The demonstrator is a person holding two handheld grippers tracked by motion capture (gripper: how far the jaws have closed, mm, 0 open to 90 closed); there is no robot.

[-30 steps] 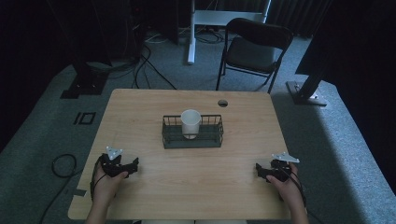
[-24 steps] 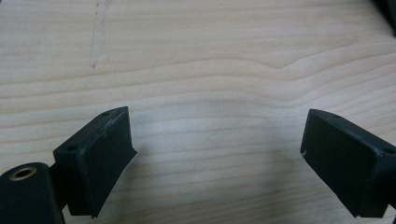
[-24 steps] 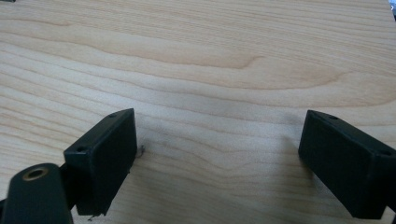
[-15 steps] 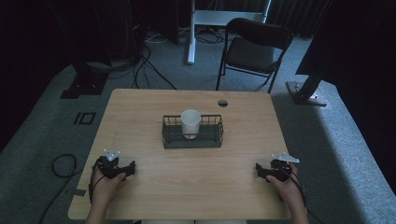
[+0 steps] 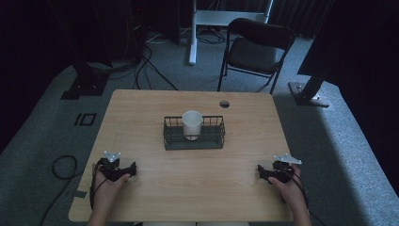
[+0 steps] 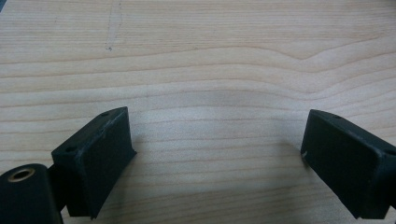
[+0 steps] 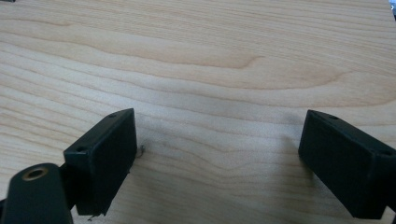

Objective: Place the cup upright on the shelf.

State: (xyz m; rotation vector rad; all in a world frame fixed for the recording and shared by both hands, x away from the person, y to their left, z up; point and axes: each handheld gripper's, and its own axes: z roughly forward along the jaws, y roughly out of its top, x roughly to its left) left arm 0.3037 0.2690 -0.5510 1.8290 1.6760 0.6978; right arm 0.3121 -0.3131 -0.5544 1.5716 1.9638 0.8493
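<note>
A white cup (image 5: 192, 124) stands upright inside a dark wire basket (image 5: 216, 140) at the middle of the wooden table (image 5: 188, 183). My left gripper (image 5: 126, 170) rests near the table's front left corner, held by a hand, well apart from the basket. In the left gripper view its jaws stand wide apart over bare wood, left gripper (image 6: 217, 144) open and holding nothing. My right gripper (image 5: 262, 172) rests near the front right corner, also in a hand. The right gripper (image 7: 219, 144) is open too, with only wood grain between its jaws.
A round cable hole (image 5: 224, 104) sits near the table's far edge. A black folding chair (image 5: 256, 49) stands behind the table, with a white desk leg (image 5: 192, 33) and cables on the grey floor. Dark stand bases (image 5: 82, 84) flank the table.
My left gripper has drifted slightly back toward the table's front left edge. The right gripper, cup and basket have not visibly moved.
</note>
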